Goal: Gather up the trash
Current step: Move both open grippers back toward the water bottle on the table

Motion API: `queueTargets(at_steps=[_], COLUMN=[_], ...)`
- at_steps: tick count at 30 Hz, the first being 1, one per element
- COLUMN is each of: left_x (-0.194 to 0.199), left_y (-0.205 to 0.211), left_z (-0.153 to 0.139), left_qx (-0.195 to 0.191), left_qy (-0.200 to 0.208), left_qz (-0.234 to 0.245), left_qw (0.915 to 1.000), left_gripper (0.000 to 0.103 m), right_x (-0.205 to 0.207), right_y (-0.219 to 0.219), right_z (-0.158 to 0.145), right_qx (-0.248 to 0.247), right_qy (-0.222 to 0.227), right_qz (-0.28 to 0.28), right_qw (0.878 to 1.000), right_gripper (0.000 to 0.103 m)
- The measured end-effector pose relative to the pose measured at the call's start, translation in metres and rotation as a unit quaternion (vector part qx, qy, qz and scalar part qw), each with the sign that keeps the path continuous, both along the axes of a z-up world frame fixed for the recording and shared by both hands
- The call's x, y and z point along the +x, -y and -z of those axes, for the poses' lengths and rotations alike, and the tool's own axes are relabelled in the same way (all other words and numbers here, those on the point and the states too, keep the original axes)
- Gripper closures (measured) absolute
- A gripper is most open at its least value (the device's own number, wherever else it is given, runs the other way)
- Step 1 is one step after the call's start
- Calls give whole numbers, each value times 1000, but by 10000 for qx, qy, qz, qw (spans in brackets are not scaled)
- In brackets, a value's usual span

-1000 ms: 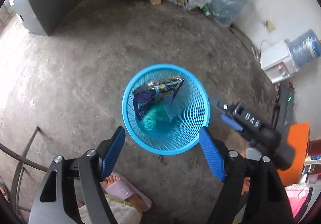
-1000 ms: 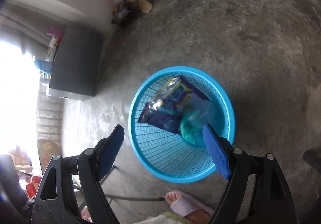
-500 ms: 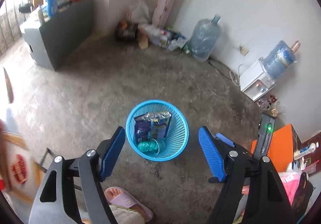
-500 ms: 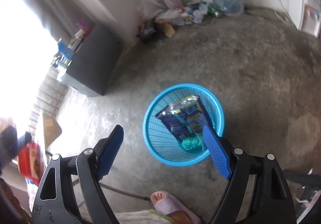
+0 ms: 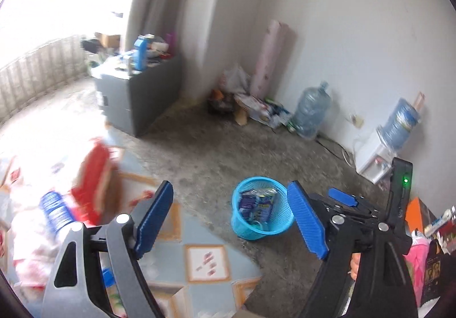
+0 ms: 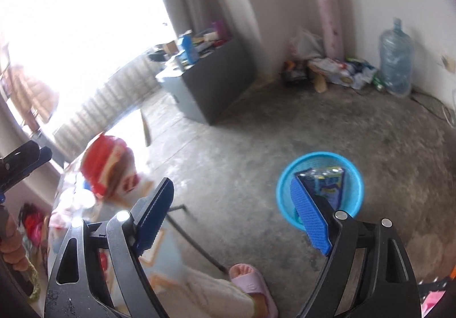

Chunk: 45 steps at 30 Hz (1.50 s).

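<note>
A blue mesh trash basket (image 5: 272, 222) stands on the concrete floor and holds a blue snack bag (image 5: 256, 202); it also shows in the right wrist view (image 6: 353, 175). My left gripper (image 5: 230, 216) is open and empty, raised over a table with a patterned cloth (image 5: 208, 264). My right gripper (image 6: 232, 215) is open and empty, high above the floor; it also shows in the left wrist view (image 5: 342, 195). A red and white package (image 5: 95, 172) and a blue-capped container (image 5: 55, 211) sit blurred on the table at the left.
A grey cabinet (image 5: 136, 95) with clutter stands by the window. Rubbish (image 5: 256, 110) and a large water bottle (image 5: 312, 110) lie along the far wall. A water dispenser (image 5: 379, 152) stands at the right. My foot in a pink slipper (image 6: 250, 281) is below.
Both grippers have lifted away from the basket and tilted up. The basket now looks small and far. The table with the red package has come into view at the left.
</note>
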<state>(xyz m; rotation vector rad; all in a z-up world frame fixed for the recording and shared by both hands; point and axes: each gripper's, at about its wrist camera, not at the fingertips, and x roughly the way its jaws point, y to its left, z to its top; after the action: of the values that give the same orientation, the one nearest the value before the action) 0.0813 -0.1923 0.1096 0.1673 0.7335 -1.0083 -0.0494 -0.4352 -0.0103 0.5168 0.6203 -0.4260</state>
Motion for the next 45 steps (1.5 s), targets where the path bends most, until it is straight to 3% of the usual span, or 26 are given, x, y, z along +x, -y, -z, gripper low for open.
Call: queueTargets(at_steps=[5,12,17,28,35,40,45], left_x=[6,22,36,72,100,134,159], left_y=[-77,-179,-219,-219,-205,-179,-169], left_z=[-10,-11,-6,10,28,46,61], left_qx=[-115,-266,-440,-536,-555,-521,-434], left_qy=[307,398,372,213,-173,-620,-848], left_qz=[-815,-2193,-2628,-2602,-2404,-2206,-2345], left_qw=[9961,9745,9631,9638,9689,9720,9674], left_gripper=[19,19,19,19,19,25,29], right_x=[14,45,66,104,128,153,177], right_y=[-34,-76,-98,-110,-109,-105,-106], right_z=[-8,-12,-17,-22,-9,-7,-13], right_qx=[-93,-40,37,272,556,859,951], right_qy=[55,122,93,99,-45,4,72], right_qz=[-641,-1392,-1683,-1887,-2033,-2138,-2215], right_qw=[9979,9902,9857,9816,9775,9731,9705], right_gripper=[23,23,23,23,24,26,28])
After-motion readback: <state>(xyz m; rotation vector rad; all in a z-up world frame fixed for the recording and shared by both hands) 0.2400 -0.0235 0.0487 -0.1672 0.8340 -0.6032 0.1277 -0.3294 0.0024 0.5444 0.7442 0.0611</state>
